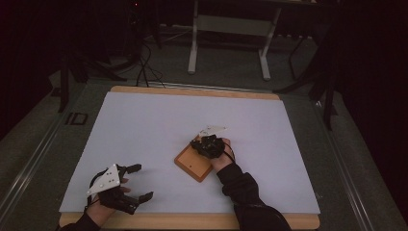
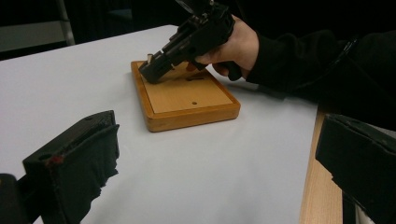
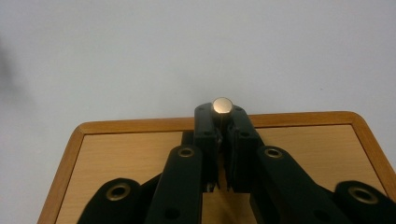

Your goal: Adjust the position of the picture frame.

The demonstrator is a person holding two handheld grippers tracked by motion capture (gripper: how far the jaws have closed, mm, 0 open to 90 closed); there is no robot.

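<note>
The right gripper (image 3: 222,122) is pinched tight on a small metal peg (image 3: 222,106), held upright over the far edge of the wooden tray (image 1: 190,165) near the middle of the white table (image 1: 144,125). The left gripper (image 1: 137,182) rests near the front edge, jaws spread wide with nothing between them.

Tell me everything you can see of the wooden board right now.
The wooden board is a flat, light-brown rectangle with a darker raised rim, rounded corners and a small hole in its face. It lies flat on the white sheet, skewed to the table edge. The right hand-held gripper holds a small metal peg over its far end.
</note>
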